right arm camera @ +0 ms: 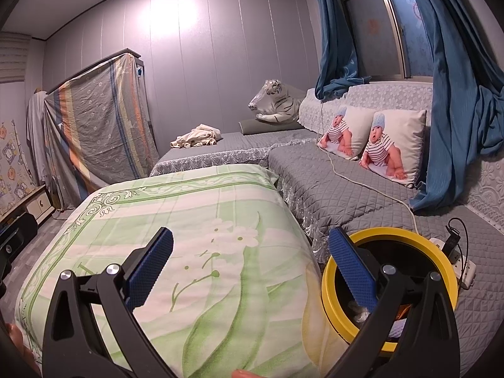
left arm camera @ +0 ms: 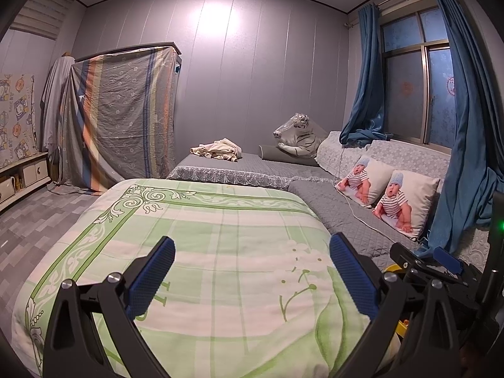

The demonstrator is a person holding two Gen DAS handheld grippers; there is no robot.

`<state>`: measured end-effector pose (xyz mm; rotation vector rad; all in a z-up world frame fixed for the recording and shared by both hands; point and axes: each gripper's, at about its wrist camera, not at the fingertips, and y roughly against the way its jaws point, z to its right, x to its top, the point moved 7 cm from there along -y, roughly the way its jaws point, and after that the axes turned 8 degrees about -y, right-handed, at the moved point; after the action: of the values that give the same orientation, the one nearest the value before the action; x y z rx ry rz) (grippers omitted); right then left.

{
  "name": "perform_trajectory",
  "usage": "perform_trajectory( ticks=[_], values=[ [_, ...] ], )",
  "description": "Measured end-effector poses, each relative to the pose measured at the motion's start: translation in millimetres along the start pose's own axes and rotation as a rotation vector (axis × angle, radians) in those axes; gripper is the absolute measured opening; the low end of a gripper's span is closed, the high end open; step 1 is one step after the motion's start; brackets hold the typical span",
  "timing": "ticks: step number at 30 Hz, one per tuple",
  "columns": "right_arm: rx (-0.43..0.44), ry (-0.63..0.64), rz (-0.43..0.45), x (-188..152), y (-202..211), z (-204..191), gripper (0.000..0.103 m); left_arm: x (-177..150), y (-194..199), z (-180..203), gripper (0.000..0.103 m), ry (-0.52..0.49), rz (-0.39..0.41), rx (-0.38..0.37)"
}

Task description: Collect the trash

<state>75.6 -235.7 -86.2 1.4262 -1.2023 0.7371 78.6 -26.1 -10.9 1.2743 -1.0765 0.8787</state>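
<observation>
A yellow-rimmed black bin (right arm camera: 390, 236) stands on the grey quilted sofa bed, just right of the green flowered quilt (right arm camera: 189, 236). Crumpled scraps lie inside the bin (right arm camera: 360, 313). My right gripper (right arm camera: 250, 255) is open and empty, held above the quilt's right part, with its right finger in front of the bin's rim. My left gripper (left arm camera: 252, 263) is open and empty above the quilt (left arm camera: 204, 236). A sliver of the bin's yellow rim (left arm camera: 392, 267) shows behind its right finger. The right gripper's body (left arm camera: 441, 267) shows at the left wrist view's right edge.
A power strip with a plugged charger (right arm camera: 456, 258) lies right of the bin; its white cord (right arm camera: 362, 182) runs across the sofa. Two baby-print pillows (right arm camera: 378, 145), a toy tiger (right arm camera: 274, 104), crumpled cloth (right arm camera: 197, 137), blue curtains (right arm camera: 456, 94) and a sheet-covered wardrobe (right arm camera: 94, 119) stand around.
</observation>
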Motion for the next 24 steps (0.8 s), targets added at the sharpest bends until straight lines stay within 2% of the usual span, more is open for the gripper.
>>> perform_trajectory(
  ticks=[20, 24],
  values=[
    [-0.005, -0.011, -0.022, -8.0, -6.5, 2.3, 0.095, -5.0, -5.2, -2.6, 0.095, 0.008, -0.007, -0.013],
    [-0.006, -0.011, -0.023, -8.0, -6.7, 2.4, 0.095, -6.3, -8.9, -5.5, 0.095, 0.029, -0.03, -0.032]
  ],
)
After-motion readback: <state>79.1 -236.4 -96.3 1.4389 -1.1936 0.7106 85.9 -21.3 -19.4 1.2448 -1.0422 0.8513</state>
